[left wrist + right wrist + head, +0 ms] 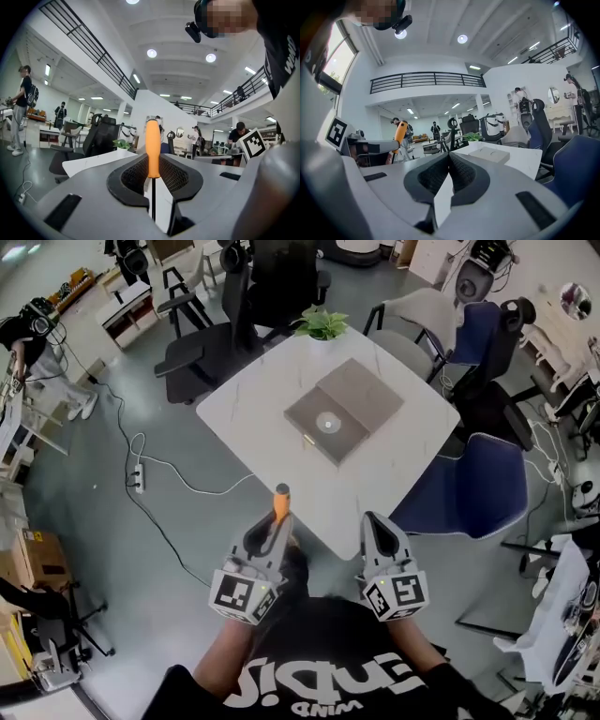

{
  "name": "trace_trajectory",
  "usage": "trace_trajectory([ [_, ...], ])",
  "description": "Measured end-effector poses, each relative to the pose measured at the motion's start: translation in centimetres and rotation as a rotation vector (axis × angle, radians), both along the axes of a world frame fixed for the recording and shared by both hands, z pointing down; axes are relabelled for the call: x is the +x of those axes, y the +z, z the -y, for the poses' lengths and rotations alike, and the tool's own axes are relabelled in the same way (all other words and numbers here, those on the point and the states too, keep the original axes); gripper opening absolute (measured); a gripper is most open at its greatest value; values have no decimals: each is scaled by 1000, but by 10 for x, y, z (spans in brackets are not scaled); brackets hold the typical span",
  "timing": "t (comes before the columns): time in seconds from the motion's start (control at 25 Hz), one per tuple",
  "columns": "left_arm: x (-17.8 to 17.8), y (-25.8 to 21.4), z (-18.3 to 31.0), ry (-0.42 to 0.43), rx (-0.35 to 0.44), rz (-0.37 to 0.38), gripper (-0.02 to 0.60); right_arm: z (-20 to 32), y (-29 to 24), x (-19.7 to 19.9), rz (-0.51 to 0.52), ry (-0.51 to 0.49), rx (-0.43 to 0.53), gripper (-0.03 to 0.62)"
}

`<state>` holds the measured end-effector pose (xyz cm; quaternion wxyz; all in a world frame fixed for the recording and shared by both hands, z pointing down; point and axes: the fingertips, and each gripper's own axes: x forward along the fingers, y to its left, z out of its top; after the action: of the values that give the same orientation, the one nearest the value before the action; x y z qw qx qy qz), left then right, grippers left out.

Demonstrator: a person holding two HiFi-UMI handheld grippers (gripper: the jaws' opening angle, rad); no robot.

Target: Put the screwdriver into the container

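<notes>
The screwdriver (153,146) has an orange handle and a thin dark shaft. It stands upright between the jaws of my left gripper (153,164), which is shut on the shaft just below the handle. In the head view, the left gripper (277,523) hovers off the near corner of the white table (248,427) with the orange handle (281,501) pointing forward. The container (343,410) is a flat grey box lying at the table's middle. My right gripper (374,521) is beside the left one, shut and empty. In the right gripper view the container (489,153) lies ahead on the table.
A small potted plant (322,323) stands at the table's far corner. Black office chairs (202,352) are at the far left, blue chairs (478,488) on the right. A cable and power strip (139,476) lie on the floor at the left.
</notes>
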<state>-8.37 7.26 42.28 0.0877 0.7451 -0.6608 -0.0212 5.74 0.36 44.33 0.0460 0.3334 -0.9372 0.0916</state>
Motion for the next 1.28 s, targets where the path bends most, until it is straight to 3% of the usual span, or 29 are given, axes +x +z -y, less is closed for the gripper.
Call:
trace_trajectory([
  [0.44, -60, -4, 104, 177, -21, 15, 82, 79, -3, -52, -14, 145, -29, 12],
  [0.68, -65, -2, 141, 215, -26, 16, 83, 104, -2, -48, -23, 198, -46, 12],
  [0.88, -64, -2, 167, 229, -49, 21, 83, 124, -5, -51, -18, 188, -45, 12],
  [1.28, -65, 21, 228, 404, -118, 215, 83, 144, -6, -49, 8, 207, -38, 12],
])
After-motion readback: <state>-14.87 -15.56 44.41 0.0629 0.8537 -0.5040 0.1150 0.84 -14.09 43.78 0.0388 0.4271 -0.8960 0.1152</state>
